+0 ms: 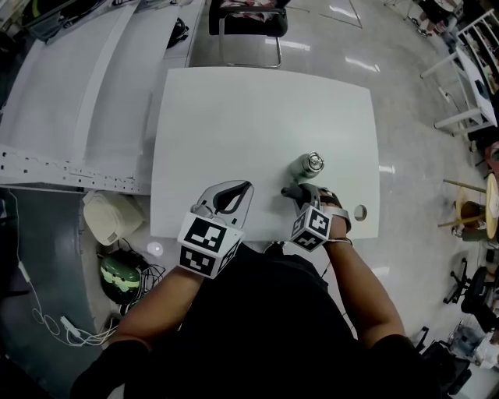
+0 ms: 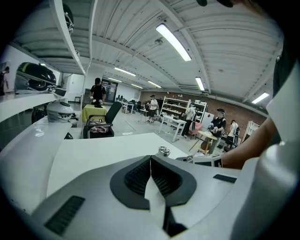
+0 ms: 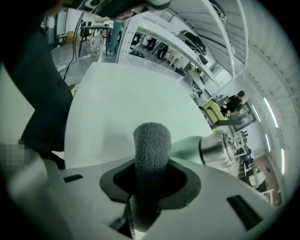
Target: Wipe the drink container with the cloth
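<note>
A pale green drink bottle (image 1: 307, 166) with a shiny metal cap stands upright on the white table (image 1: 257, 117), right of the middle. My right gripper (image 1: 301, 195) is just in front of it, shut on a rolled dark grey cloth (image 1: 291, 191). In the right gripper view the cloth (image 3: 151, 154) sticks out past the jaws, and the bottle (image 3: 206, 147) lies close behind it; I cannot tell if they touch. My left gripper (image 1: 246, 189) hovers over the table's near edge, left of the bottle, shut with nothing in it. From the left gripper view only the bottle's cap (image 2: 163, 151) shows.
A black chair (image 1: 248, 22) stands at the table's far side. A round cable hole (image 1: 359, 212) is near the table's front right corner. White shelving (image 1: 70, 93) runs along the left, with a helmet (image 1: 119, 279) and cables on the floor. Several people stand far off.
</note>
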Demonstrator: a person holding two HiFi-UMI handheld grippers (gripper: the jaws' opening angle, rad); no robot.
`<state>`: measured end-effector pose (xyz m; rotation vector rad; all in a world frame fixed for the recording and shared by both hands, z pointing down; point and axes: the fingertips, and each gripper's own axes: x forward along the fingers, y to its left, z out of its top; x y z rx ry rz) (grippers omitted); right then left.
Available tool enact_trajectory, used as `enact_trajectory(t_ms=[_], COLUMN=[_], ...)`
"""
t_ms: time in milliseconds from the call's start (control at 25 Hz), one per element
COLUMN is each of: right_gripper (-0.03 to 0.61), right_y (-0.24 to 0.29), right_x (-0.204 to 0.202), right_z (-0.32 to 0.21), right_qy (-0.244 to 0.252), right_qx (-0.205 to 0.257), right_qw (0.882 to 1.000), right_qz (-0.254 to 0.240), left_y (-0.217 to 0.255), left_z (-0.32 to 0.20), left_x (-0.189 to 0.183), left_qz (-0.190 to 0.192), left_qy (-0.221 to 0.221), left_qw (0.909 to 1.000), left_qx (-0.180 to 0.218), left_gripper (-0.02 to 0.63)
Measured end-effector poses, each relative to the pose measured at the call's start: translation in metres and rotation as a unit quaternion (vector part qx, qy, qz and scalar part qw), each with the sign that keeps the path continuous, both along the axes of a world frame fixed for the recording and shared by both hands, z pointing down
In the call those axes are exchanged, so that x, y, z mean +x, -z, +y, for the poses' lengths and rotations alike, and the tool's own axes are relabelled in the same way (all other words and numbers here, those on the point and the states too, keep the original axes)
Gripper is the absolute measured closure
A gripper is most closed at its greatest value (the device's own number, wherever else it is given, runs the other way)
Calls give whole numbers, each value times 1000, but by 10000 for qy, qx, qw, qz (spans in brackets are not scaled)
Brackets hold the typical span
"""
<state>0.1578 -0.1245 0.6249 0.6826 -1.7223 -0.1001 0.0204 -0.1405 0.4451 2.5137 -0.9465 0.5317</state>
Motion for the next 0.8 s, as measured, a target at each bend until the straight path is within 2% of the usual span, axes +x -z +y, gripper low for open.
enact_trajectory(t_ms=[120,200,280,400,520,600,680,800], right_gripper=[462,462,462,462,462,462,462,462], right_y=[24,43,65,100,131,147,158,166], right_x=[-3,-4,-3,7,26,37,44,48], right_z=[4,5,3,-7,-21,-30,-40,-51], right_qy=[-679,-1267,-1925,-2791,-3459,-3723,-3846,-3874], right_qx=[-145,-229,-276,-64,288,470,595,652], right_qw=[9941,9788,9501,8942,8390,8131,8013,7991], right_qz=[-832,-1591,-2438,-3500,-4191,-4450,-4543,-4552], left_y=[1,1,3,5,5,5,4,6], left_z=[-3,-4,-3,-2,-1,0,0,0], left_x=[-2,-3,-4,-5,-8,-10,-10,-9], left_qz=[34,60,75,88,111,120,103,117], left_qy=[-58,-113,-189,-306,-404,-457,-494,-481], left_qw=[10000,9999,9998,9995,9991,9988,9986,9987], left_qx=[19,31,50,83,108,118,126,134], left_gripper=[597,597,597,597,597,597,597,597])
